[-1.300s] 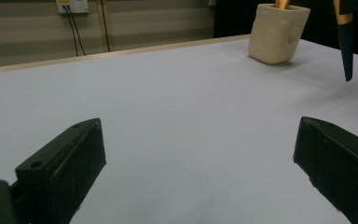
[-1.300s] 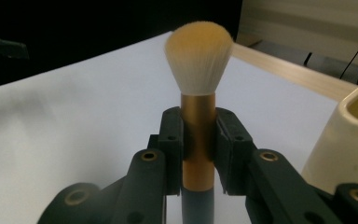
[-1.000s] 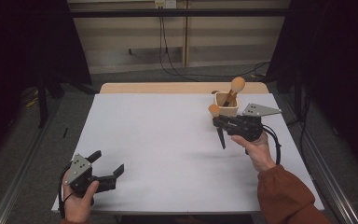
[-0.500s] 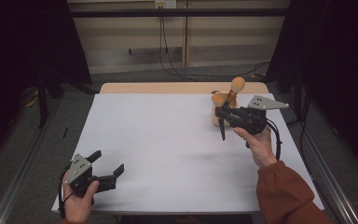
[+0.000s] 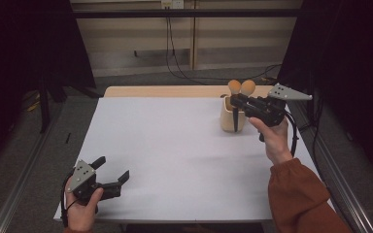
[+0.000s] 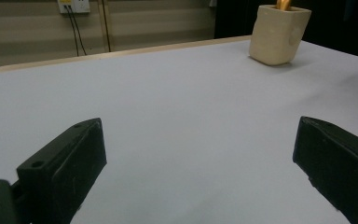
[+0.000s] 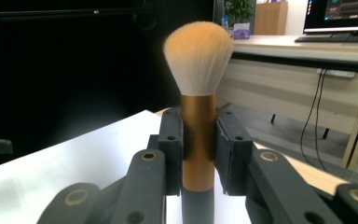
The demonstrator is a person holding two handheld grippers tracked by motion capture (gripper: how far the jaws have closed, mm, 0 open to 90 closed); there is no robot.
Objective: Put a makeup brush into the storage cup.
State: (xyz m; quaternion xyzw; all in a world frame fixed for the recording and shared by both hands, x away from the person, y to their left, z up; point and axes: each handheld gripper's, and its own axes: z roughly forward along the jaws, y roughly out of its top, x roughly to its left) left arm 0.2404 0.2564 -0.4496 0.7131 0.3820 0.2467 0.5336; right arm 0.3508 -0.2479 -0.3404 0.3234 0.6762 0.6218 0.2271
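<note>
Brush (image 7: 198,93): clamped upright in right gripper (image 5: 236,103), now raised over the cup (image 5: 232,118) near the table's (image 5: 175,145) far right edge, having stood lower beside it. Likely going into the cup. Left gripper (image 5: 111,172): wide, idle, near left corner.

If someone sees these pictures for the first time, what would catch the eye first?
First, the brush: the right gripper clamps its golden handle, bristles up, over the cup at the table's far right. A second brush head shows beside it. The left gripper rests open at the near left corner, holding nothing.
</note>
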